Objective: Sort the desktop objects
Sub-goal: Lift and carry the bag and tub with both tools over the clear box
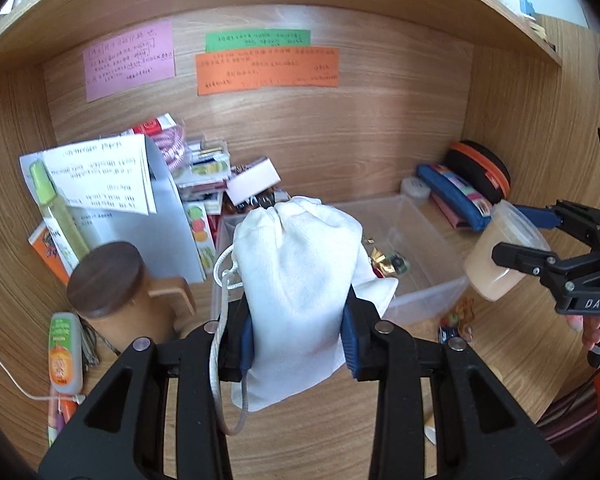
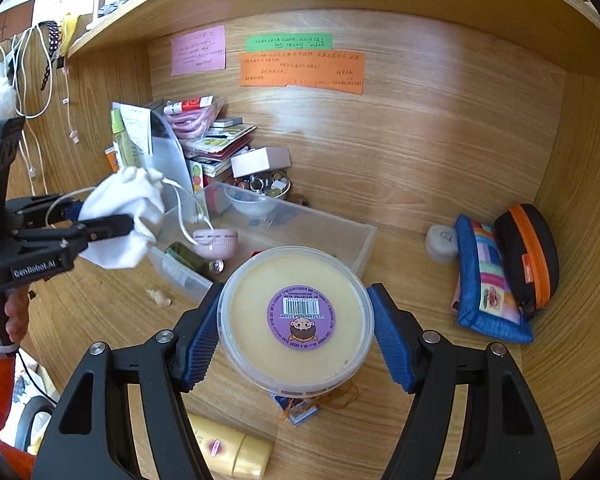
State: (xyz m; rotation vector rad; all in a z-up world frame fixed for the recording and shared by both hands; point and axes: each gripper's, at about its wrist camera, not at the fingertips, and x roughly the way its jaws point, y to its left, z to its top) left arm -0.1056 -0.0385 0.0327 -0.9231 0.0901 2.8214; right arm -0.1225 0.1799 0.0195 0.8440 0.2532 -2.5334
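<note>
1. The left hand-held gripper (image 1: 298,338) was clamped on a white drawstring pouch (image 1: 296,276), held above the near end of the clear plastic bin (image 1: 428,300).
2. The right hand-held gripper (image 2: 296,334) was clamped on a round lidded tub (image 2: 296,316), held just right of that bin on the counter (image 2: 420,360).

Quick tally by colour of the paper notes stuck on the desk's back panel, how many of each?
Pink note: 1
Green note: 1
Orange note: 1
Total: 3 notes on the back panel
</note>
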